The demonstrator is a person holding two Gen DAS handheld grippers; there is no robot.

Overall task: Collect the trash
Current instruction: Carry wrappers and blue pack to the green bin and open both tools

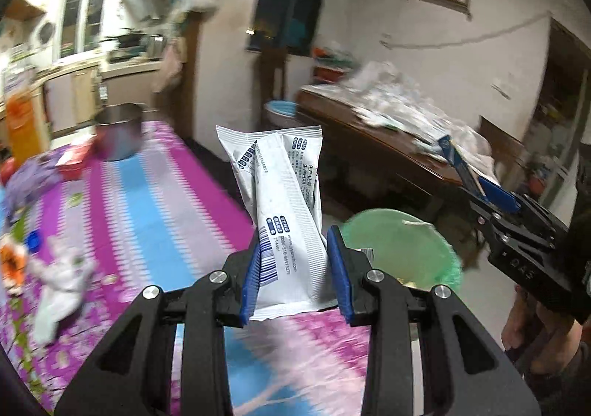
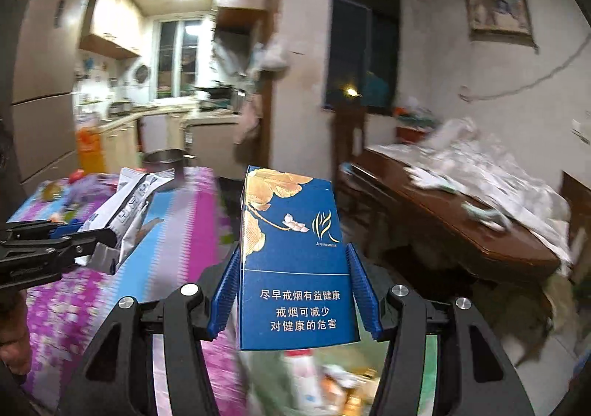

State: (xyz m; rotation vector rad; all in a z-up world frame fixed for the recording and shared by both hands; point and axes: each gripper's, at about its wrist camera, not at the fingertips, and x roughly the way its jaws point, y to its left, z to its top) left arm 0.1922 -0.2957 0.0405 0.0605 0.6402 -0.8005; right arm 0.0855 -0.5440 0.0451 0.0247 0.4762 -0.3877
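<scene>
My left gripper [image 1: 295,242] is shut on white sachet wrappers [image 1: 284,201] that stand up between its blue pads, above the edge of a table with a pink and blue cloth [image 1: 147,194]. My right gripper [image 2: 295,261] is shut on a blue cigarette box [image 2: 295,261] with a gold flower print. A green bin [image 1: 402,249] sits on the floor just beyond the table edge; in the right wrist view the green bin [image 2: 430,371] lies right under the box, with trash inside. Each gripper shows in the other's view: the right gripper [image 1: 448,148] at right, the left gripper [image 2: 107,231] at left.
On the cloth lie crumpled paper [image 1: 62,279], a blue cap [image 1: 35,242], a purple wrapper [image 1: 29,179], a red box [image 1: 74,161] and a steel pot [image 1: 118,131]. A wooden table [image 2: 461,227] piled with plastic bags stands to the right. A hand [image 1: 532,320] grips the right tool.
</scene>
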